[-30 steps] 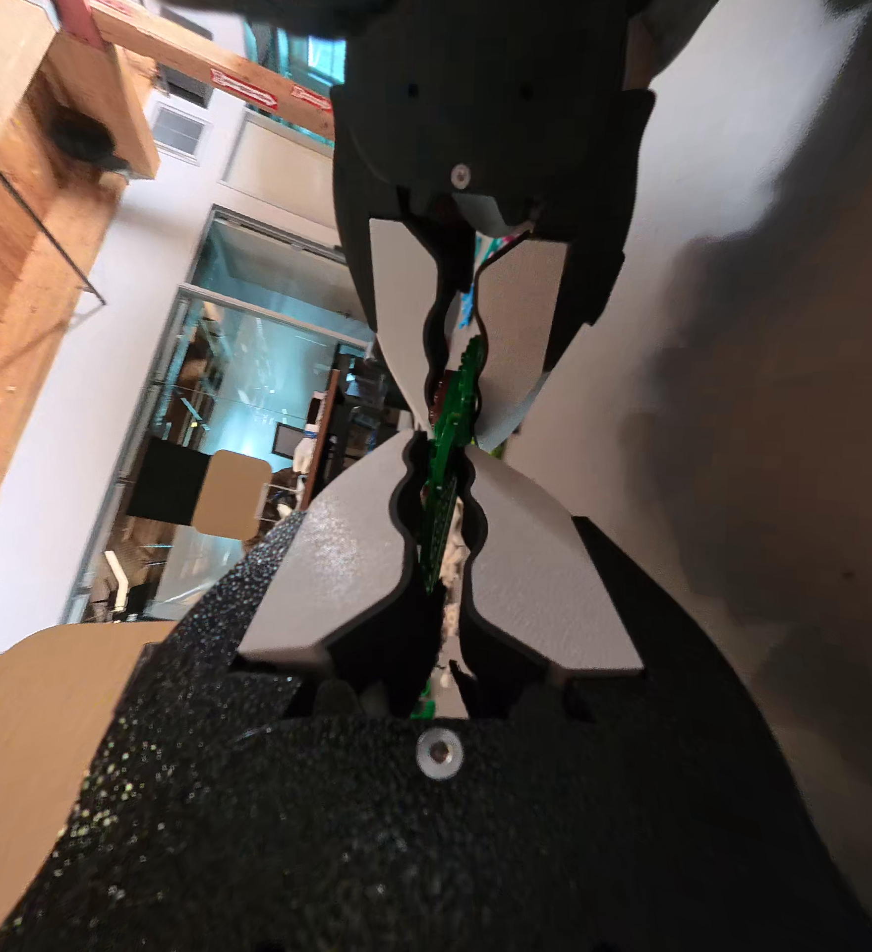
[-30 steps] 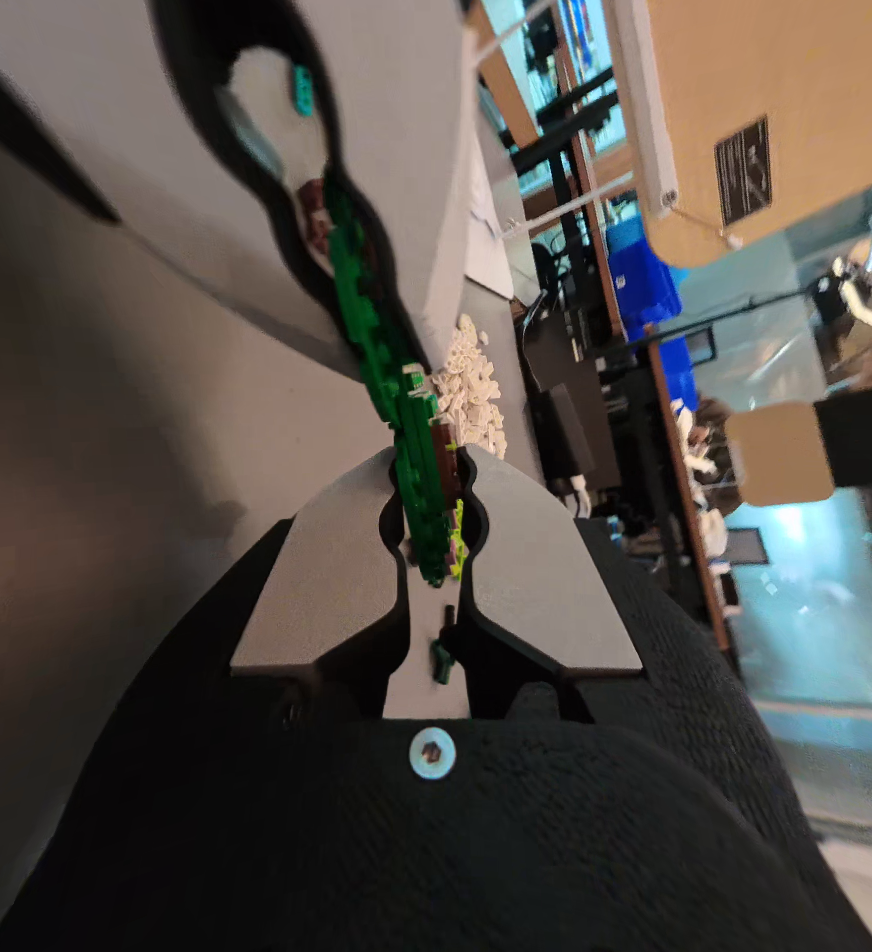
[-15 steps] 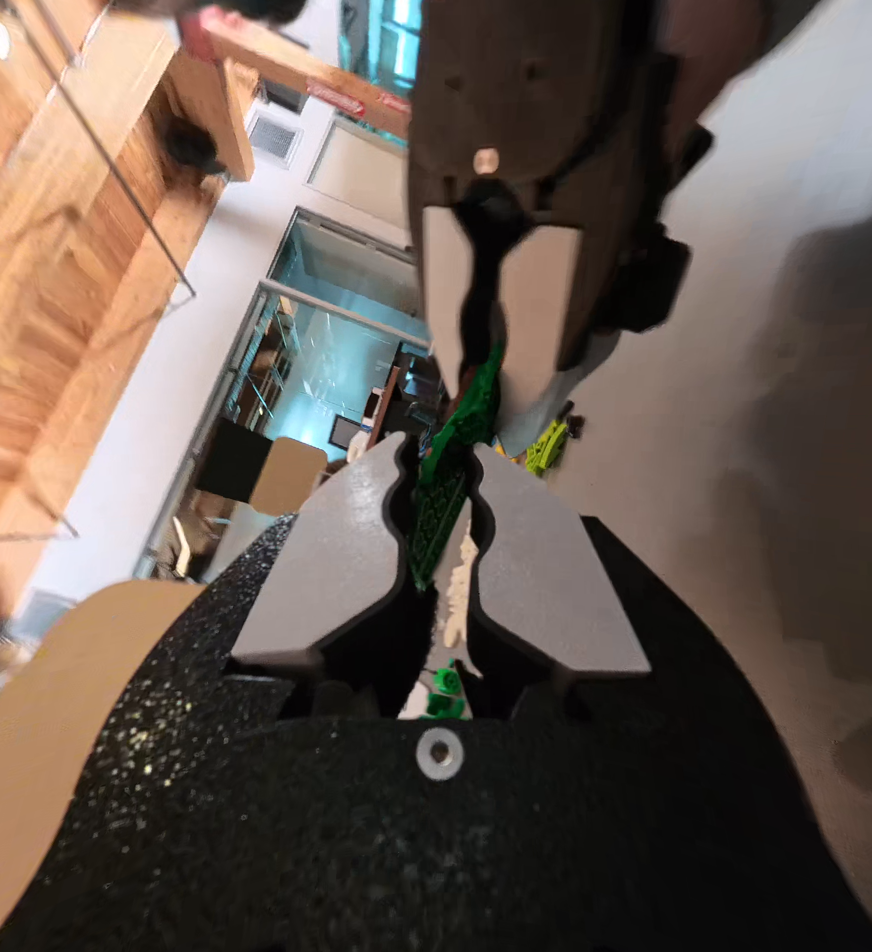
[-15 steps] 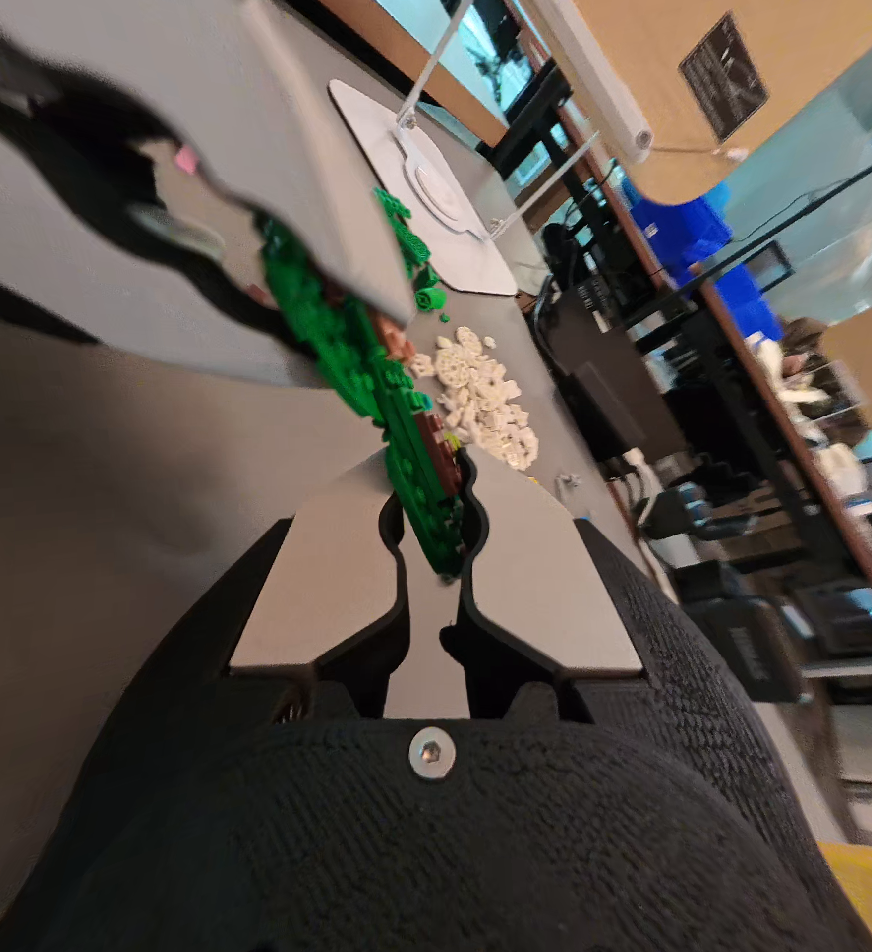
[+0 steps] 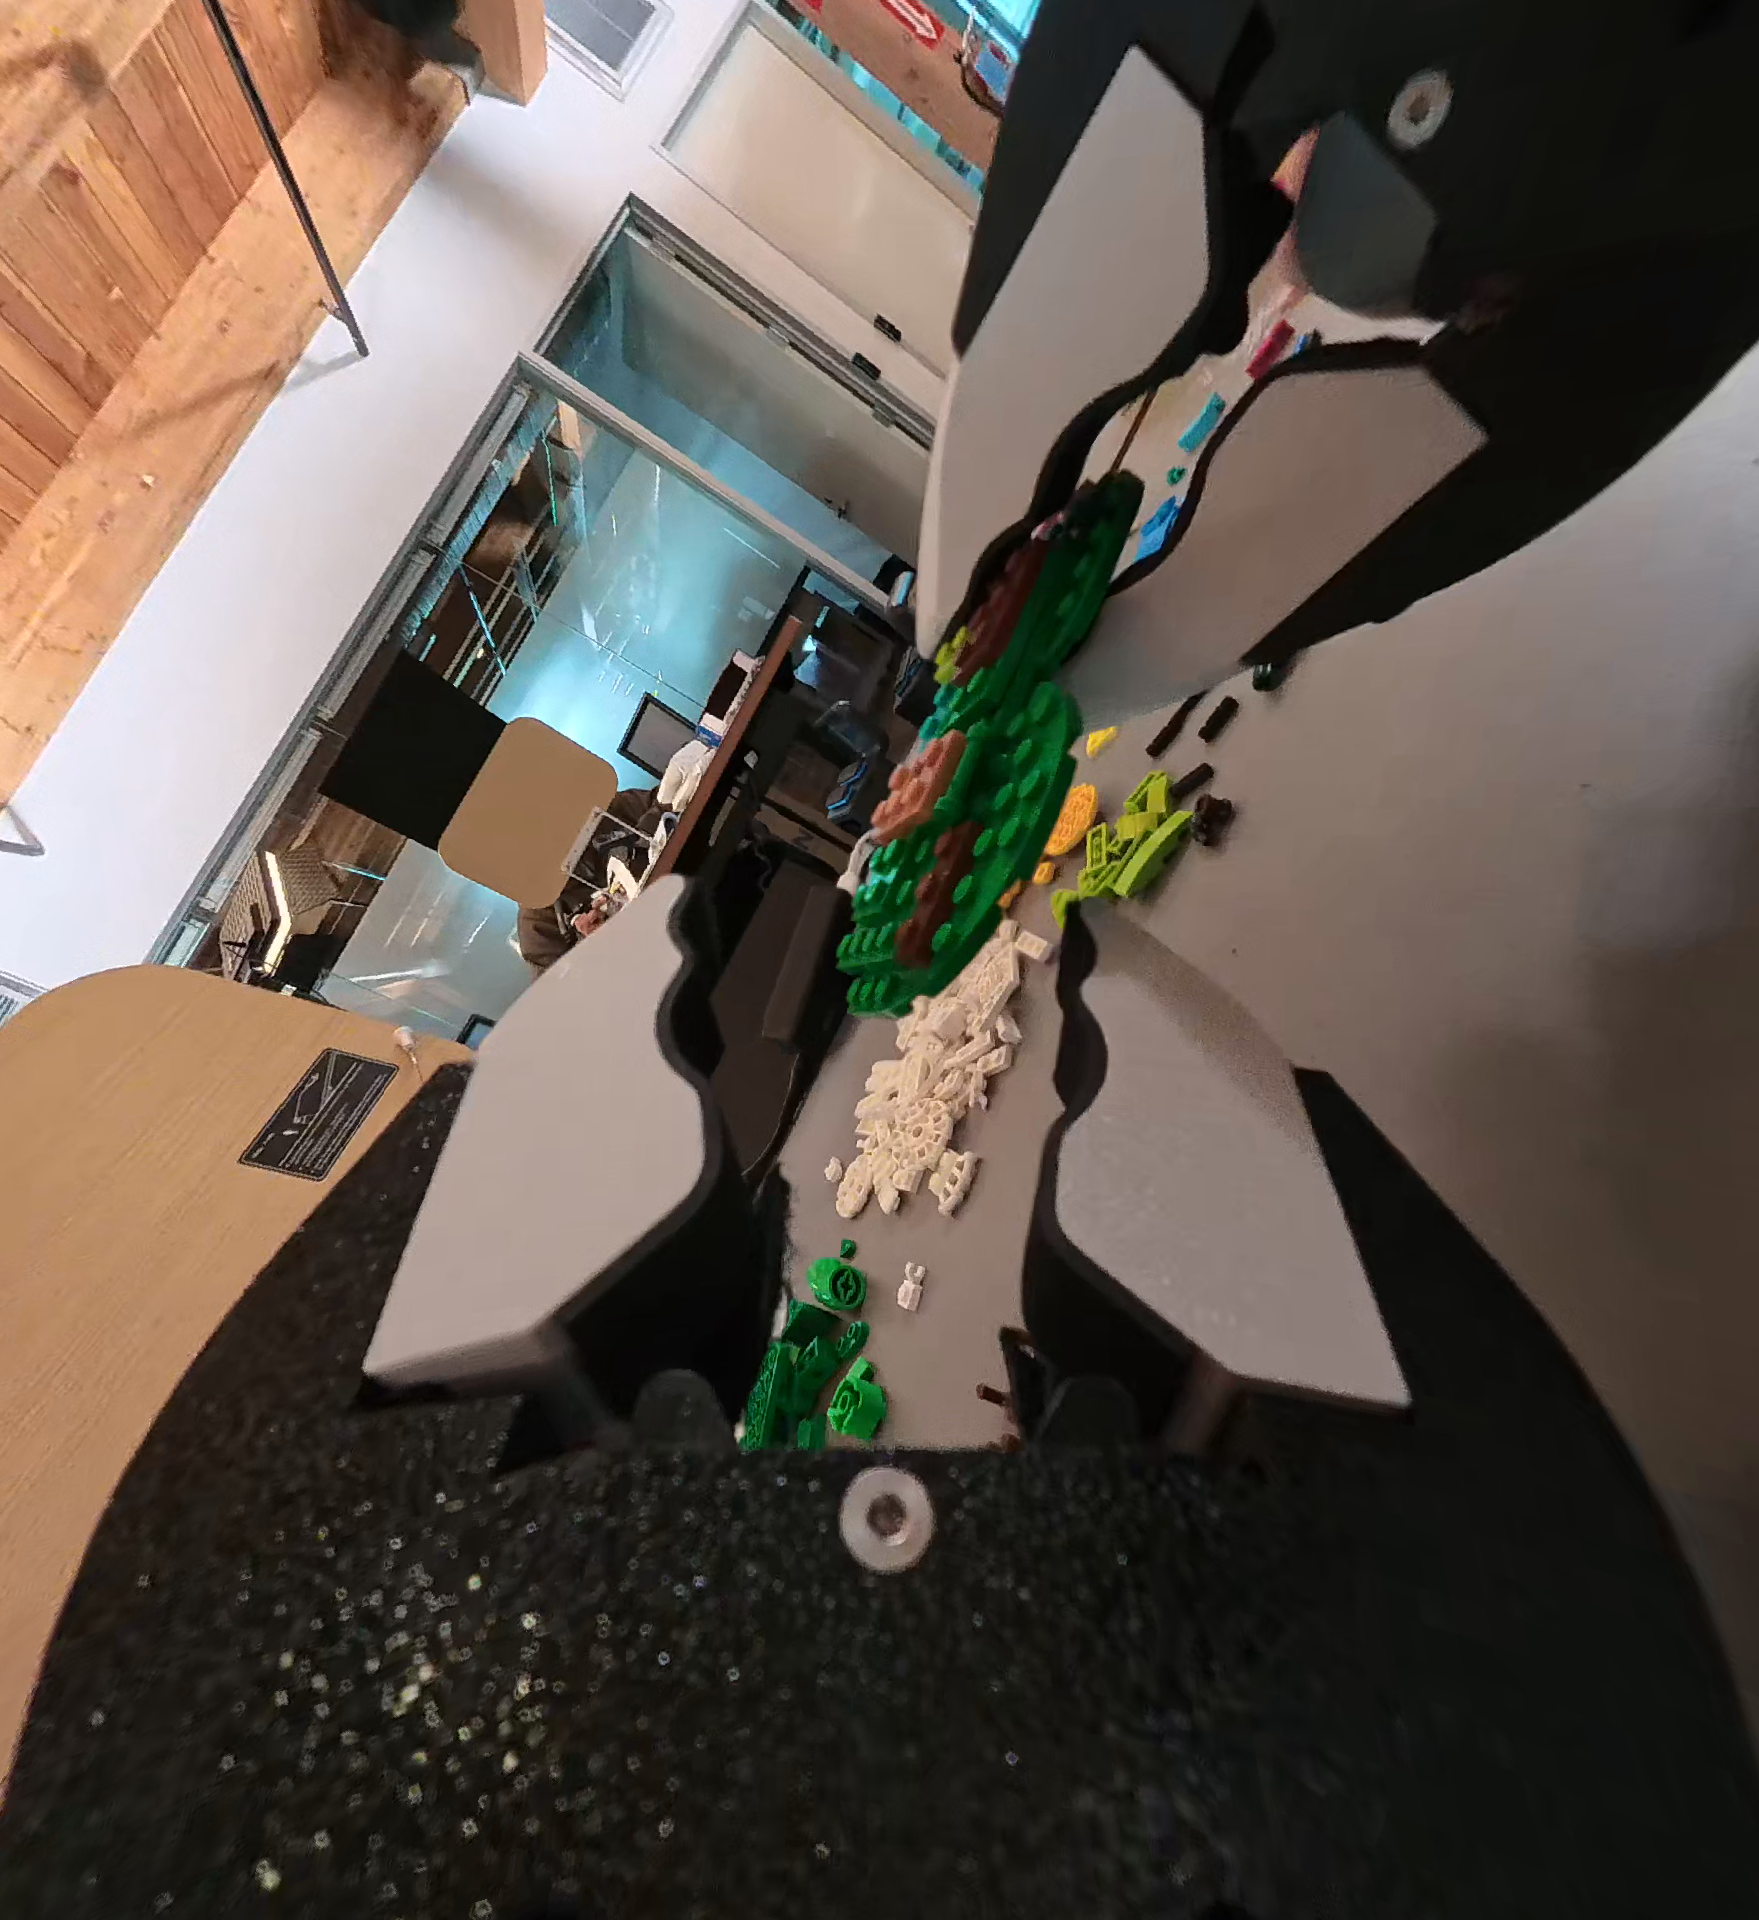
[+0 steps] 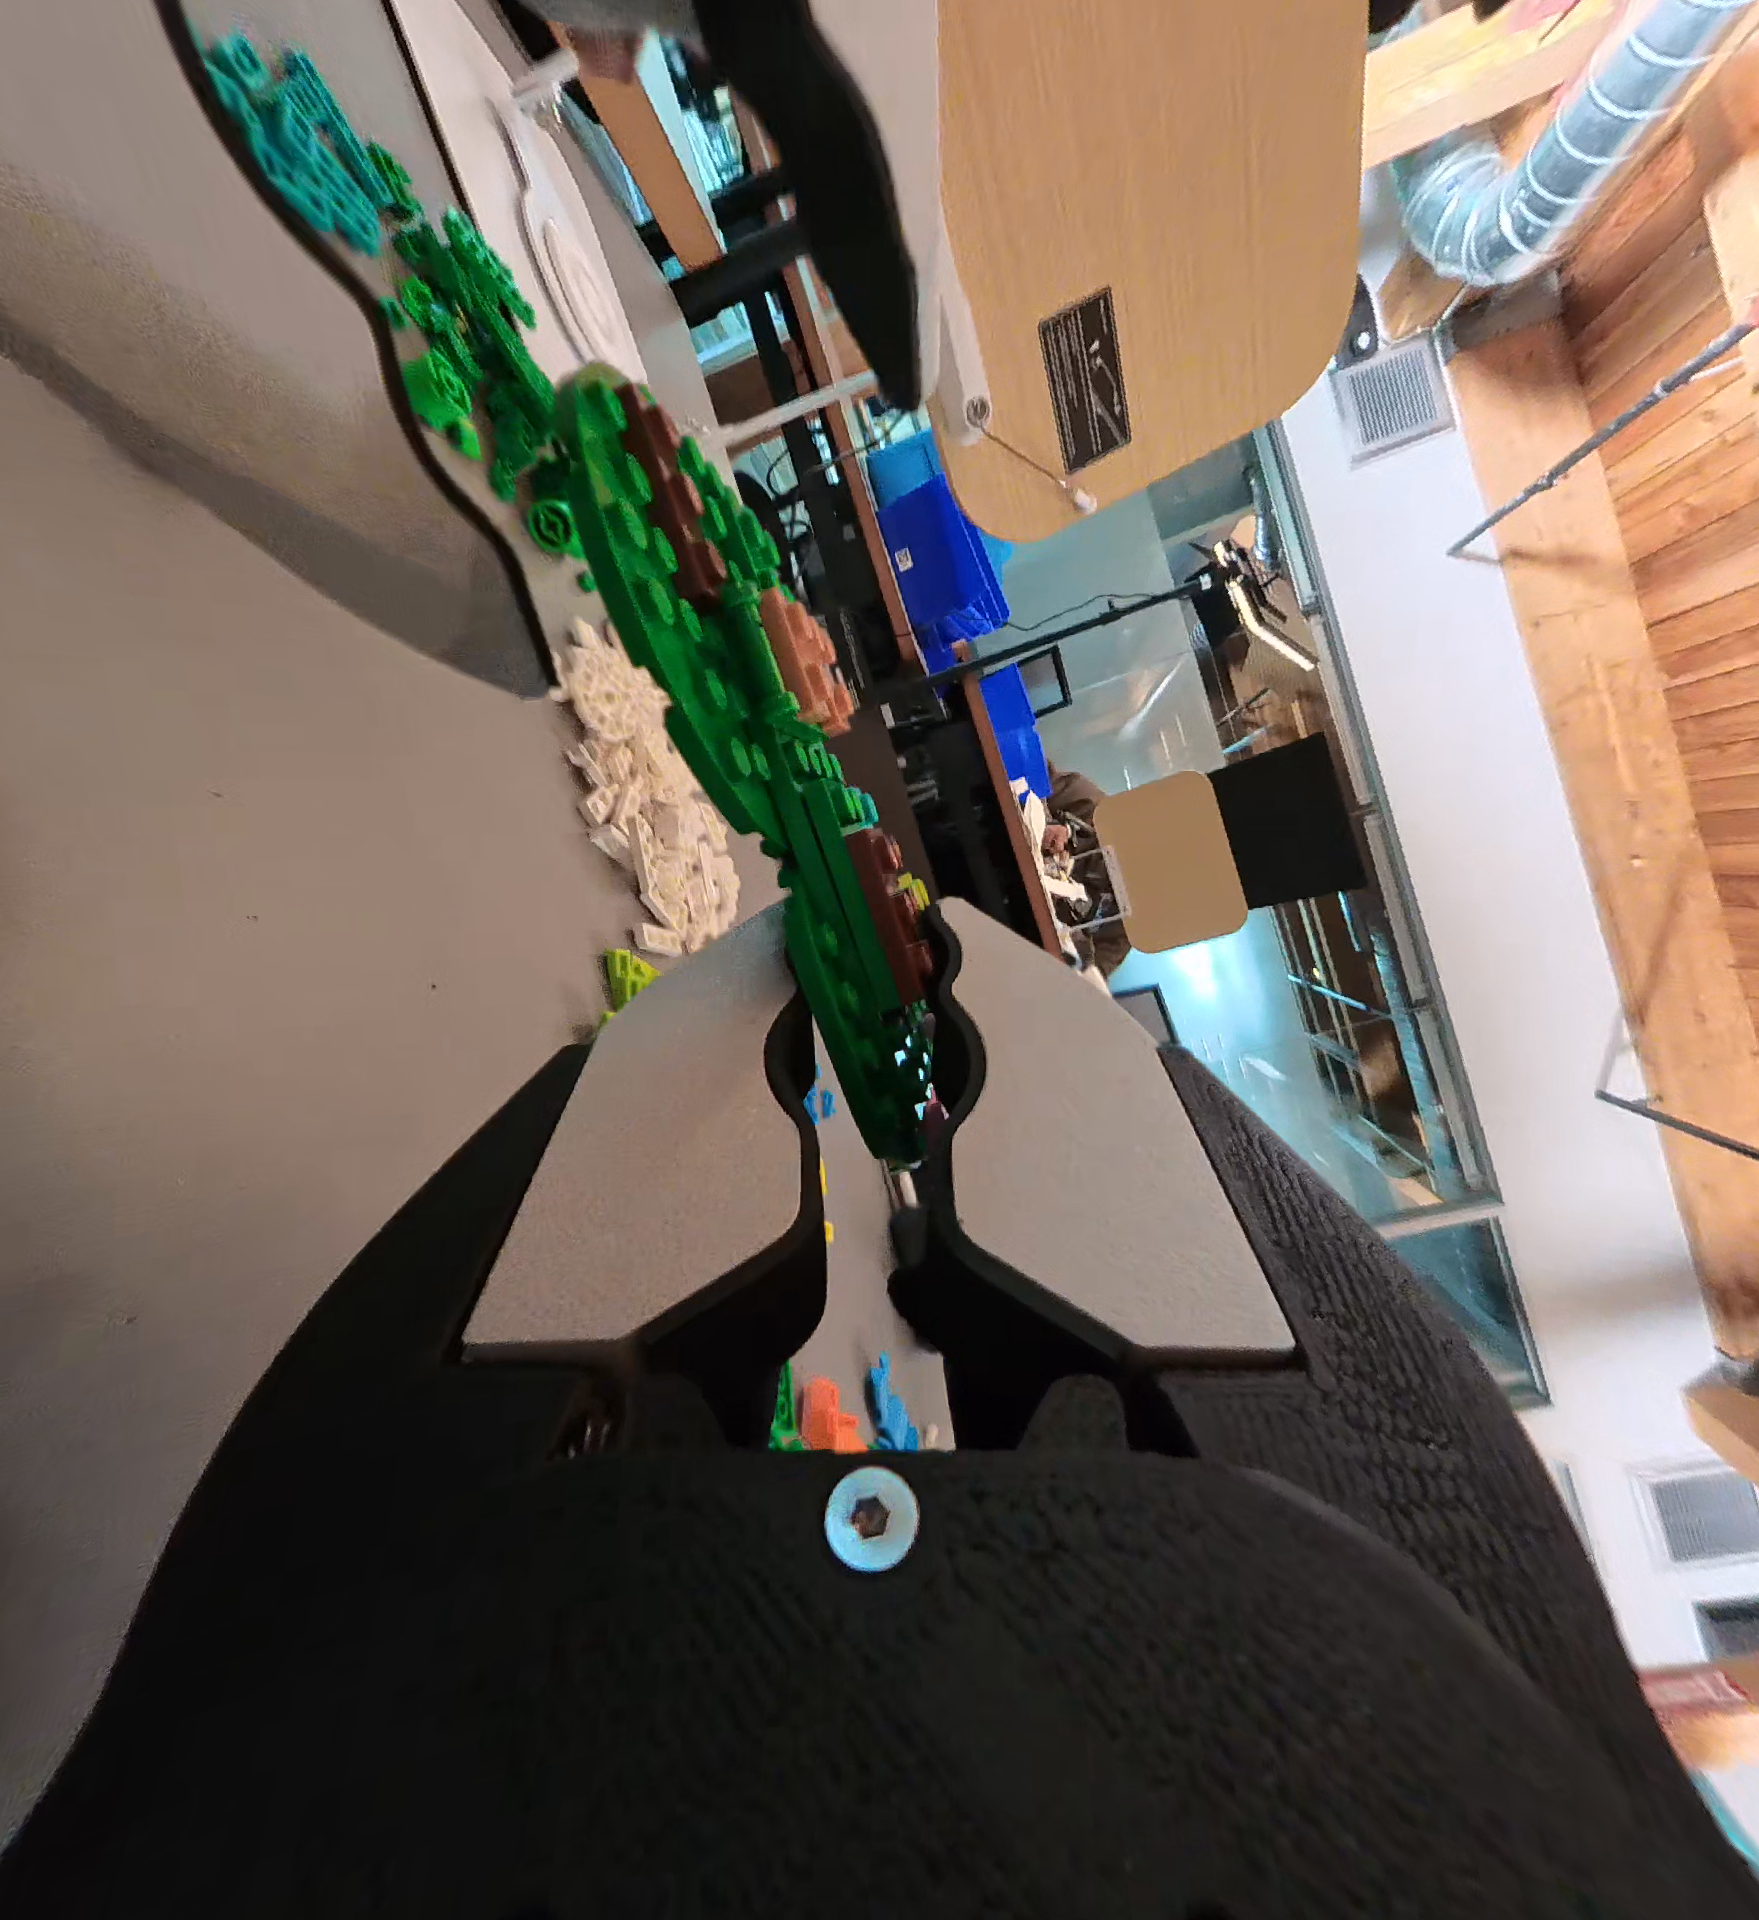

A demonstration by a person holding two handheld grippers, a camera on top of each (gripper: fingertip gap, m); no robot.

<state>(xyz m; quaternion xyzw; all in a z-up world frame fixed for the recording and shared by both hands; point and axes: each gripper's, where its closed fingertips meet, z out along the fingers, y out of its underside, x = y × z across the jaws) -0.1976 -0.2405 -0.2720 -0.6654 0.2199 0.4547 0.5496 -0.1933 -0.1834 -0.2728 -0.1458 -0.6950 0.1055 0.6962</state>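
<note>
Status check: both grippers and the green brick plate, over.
Left gripper open, holding nothing. Right gripper clamped on green brick plate, held off the grey table. White brick pile beneath.

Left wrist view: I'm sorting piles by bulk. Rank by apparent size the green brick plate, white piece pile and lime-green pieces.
1. Green brick plate
2. White piece pile, though nearer the camera
3. Lime-green pieces

Premises: open-plan office or workshop. Evidence: grey table (image 5: pixel 1477 935) strewn with toy bricks (image 5: pixel 942 1081); further desks (image 6: pixel 1000 727) with blue bins (image 6: pixel 932 540); glass partition (image 5: pixel 584 582); timber-clad ceiling (image 6: pixel 1685 623) with exposed silver duct (image 6: pixel 1540 135) and wall vent (image 6: pixel 1389 400).
</note>
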